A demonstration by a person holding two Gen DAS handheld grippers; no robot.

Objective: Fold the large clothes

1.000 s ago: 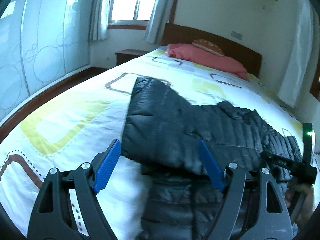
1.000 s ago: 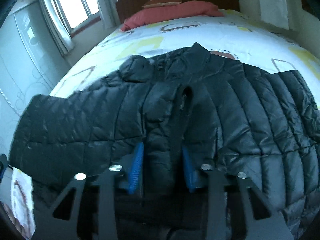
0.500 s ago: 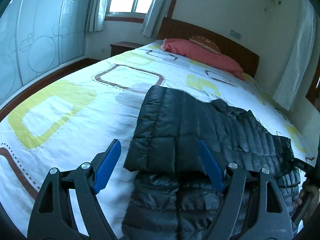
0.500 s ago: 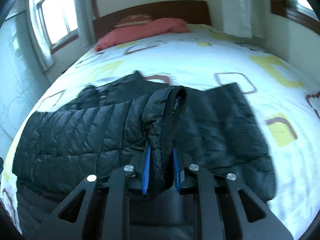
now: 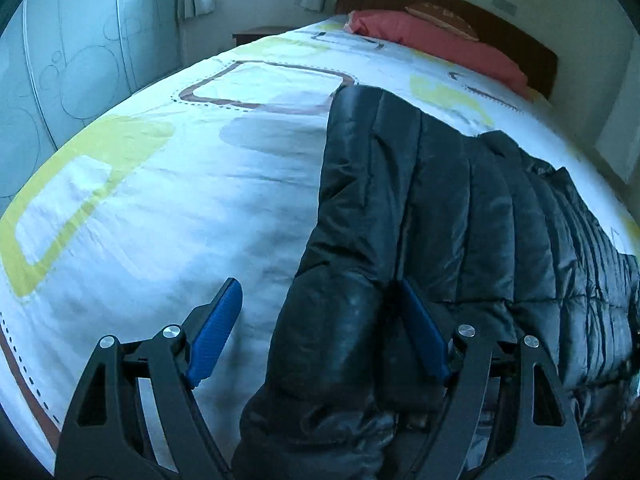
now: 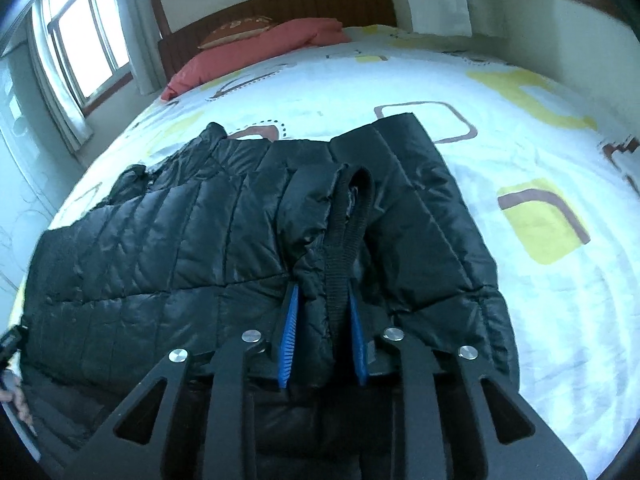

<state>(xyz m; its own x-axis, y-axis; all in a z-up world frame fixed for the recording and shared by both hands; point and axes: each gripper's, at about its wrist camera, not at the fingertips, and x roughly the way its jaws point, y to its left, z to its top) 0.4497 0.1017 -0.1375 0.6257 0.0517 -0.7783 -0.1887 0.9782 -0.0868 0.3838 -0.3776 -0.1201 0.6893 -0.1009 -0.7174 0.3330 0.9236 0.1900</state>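
Red pillow (image 6: 256, 60) beyond black jacket (image 6: 168, 248)

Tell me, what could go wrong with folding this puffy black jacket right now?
The right gripper pinches only a narrow bunch of the jacket at its edge strip; the slick fabric might slip out. The left gripper is open, with the jacket's side only partly between its fingers, so it may close on too little and that side could sag. The puffy layers could also spring open on the bed.
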